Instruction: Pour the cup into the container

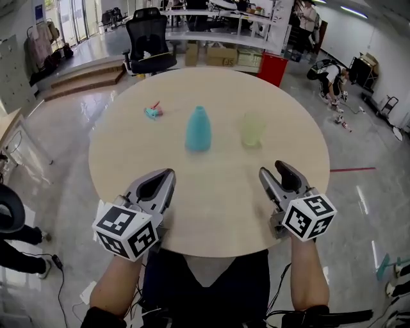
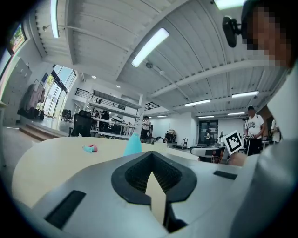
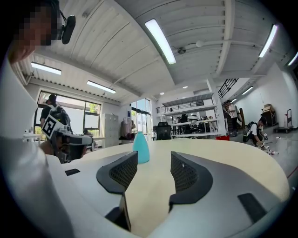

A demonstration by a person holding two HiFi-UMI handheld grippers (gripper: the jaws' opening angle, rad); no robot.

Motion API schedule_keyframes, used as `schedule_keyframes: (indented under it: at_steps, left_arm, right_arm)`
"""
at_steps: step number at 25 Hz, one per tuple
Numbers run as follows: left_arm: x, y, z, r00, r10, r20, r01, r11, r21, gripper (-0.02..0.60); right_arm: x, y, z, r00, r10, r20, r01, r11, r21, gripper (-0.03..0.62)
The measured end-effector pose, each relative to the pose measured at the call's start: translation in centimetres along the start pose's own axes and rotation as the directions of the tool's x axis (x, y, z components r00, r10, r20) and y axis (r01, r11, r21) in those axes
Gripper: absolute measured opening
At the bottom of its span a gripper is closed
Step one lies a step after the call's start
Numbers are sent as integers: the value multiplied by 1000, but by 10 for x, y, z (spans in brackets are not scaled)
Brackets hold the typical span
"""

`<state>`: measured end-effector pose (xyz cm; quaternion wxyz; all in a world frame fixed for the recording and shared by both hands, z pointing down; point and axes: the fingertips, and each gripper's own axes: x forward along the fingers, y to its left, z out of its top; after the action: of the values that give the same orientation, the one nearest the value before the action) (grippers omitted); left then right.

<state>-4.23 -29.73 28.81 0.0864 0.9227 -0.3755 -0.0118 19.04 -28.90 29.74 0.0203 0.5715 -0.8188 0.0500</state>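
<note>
Matt pale table top (image 1: 218,192), translucent plastic cup (image 1: 252,130), matt teal container (image 1: 198,129), glossy floor (image 1: 64,128)

One cup (image 1: 252,130), one blue container (image 1: 198,129), one small teal object (image 1: 152,112), one table (image 1: 211,192).

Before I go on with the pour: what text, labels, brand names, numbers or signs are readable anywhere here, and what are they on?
No text here can be read.
On the blue bottle: no label visible.
On the cup: no print visible.
On the cubes of the left gripper and right gripper: black-and-white square marker patterns, no letters.
On the blue wall sign: too small to read.
On the cardboard boxes: any print is too small to read.
</note>
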Motion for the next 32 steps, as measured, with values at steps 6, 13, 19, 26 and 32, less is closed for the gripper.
schedule_keyframes:
  at_steps: [6, 13, 19, 26, 32]
  left_arm:
    - [46, 25, 2, 999, 15, -30, -15, 1000, -5, -8]
    - [84, 69, -3, 996, 65, -62, -65, 998, 0, -8]
    - [98, 87, -17, 993, 85, -81, -85, 996, 11, -8]
    - [115, 97, -19, 992, 64, -107, -63, 998, 18, -8]
    - [125, 110, -23, 987, 87, -137, -85, 996, 23, -8]
  right_arm:
    - [47, -46, -2, 999, -24, -32, 25, 1000, 14, 320]
    - [97, -87, -18, 992, -51, -114, 56, 998, 36, 384]
    - [129, -95, -29, 986, -31, -166, 34, 999, 13, 385]
    - [157, -99, -25, 983, -7, -181, 12, 1000, 25, 385]
    - [168, -102, -29, 979, -3, -206, 11, 999, 35, 383]
